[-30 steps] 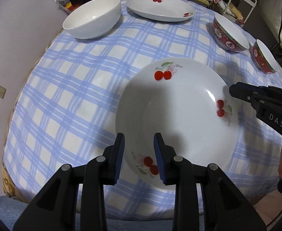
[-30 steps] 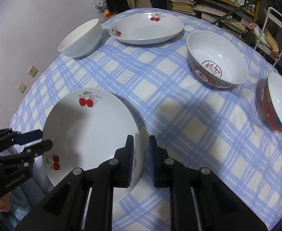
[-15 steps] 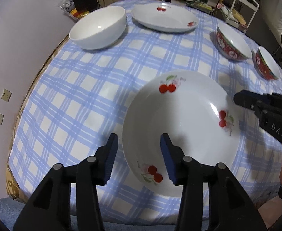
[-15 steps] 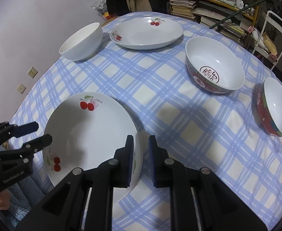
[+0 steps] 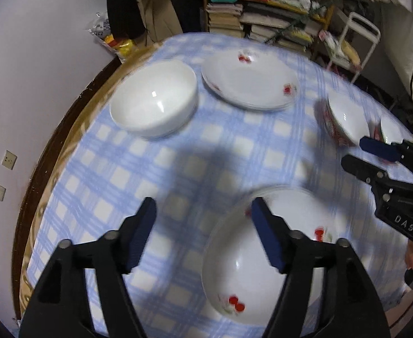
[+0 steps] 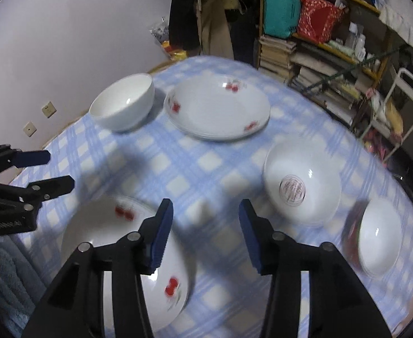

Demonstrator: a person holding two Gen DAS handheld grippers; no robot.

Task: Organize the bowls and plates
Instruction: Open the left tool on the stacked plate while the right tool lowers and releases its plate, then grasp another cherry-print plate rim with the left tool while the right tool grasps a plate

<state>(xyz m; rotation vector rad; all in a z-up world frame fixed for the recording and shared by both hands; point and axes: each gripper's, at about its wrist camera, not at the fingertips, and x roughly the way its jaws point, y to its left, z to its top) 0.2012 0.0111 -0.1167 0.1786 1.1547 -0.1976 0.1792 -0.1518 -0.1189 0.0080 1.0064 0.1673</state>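
A white cherry-print plate (image 5: 265, 256) lies on the blue checked tablecloth near the front edge; it also shows in the right wrist view (image 6: 116, 253). My left gripper (image 5: 203, 233) is open and empty, raised above the plate's left side. My right gripper (image 6: 206, 231) is open and empty, raised above the plate's right rim. A second cherry plate (image 6: 217, 107) and a plain white bowl (image 6: 124, 104) sit at the far side. A red-patterned bowl (image 6: 302, 186) and a smaller red bowl (image 6: 375, 236) sit to the right.
The round table's wooden rim (image 5: 51, 146) runs along the left by the wall. Shelves with books and bags (image 6: 319, 42) and a white rack (image 6: 398, 107) stand behind the table.
Both grippers have opened wide, let go of the near cherry plate and lifted back from it. The plate now rests on the cloth.
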